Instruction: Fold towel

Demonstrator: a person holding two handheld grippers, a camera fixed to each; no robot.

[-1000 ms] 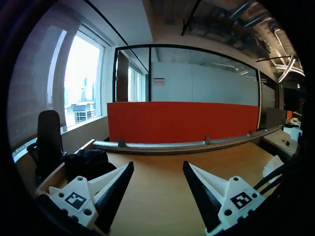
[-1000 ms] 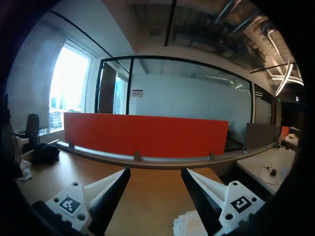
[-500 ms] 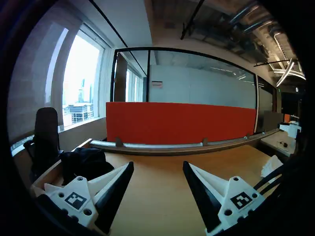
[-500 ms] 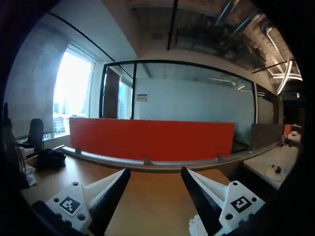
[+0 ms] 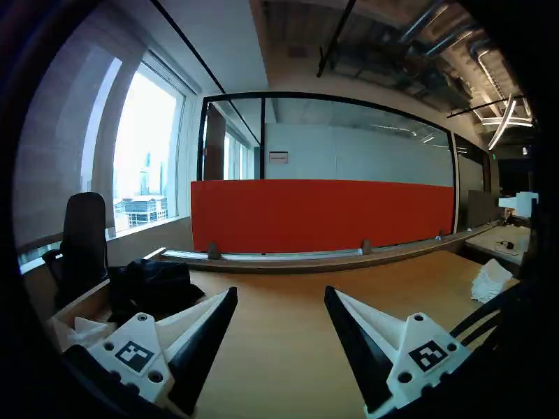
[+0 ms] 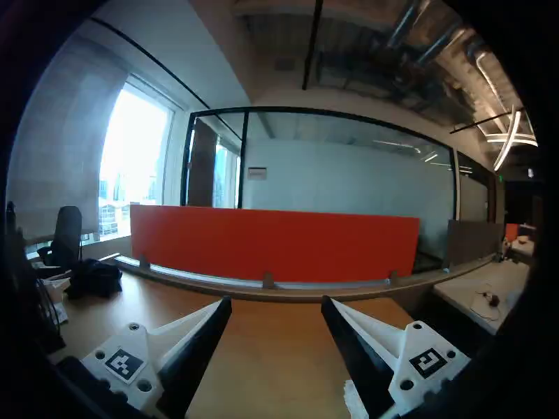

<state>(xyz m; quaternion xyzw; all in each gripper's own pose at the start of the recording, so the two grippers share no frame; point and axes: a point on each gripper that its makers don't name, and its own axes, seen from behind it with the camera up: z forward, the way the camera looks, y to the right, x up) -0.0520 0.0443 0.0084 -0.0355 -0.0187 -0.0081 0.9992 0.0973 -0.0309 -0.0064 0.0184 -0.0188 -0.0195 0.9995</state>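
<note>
Left gripper view. Above a wooden desk [image 5: 279, 363], the left gripper [image 5: 279, 290], fingers spread wide apart, bare desktop between them. At the desk's far right edge, a heaped white towel [image 5: 491, 279], well apart from the right-hand finger, sitting higher in the view and more fully exposed than a second ago. Beyond the left-hand finger, a black bag [image 5: 150, 286]; behind it, a black chair [image 5: 84, 237]. Across the back of the desk, a red partition [image 5: 321, 216]. At lower left, beside the bag, a pale crumpled cloth [image 5: 73, 329], newly in view since half a second ago.

Right gripper view. Over the same kind of desktop, the right gripper [image 6: 276, 302], fingers likewise wide apart and gripping nothing. At the bottom edge, just inside the right-hand finger, a sliver of white towel [image 6: 351, 399], much reduced from the broader stack seen there a second ago. Bag and chair at far left, shifted slightly toward centre over the same interval.
</note>
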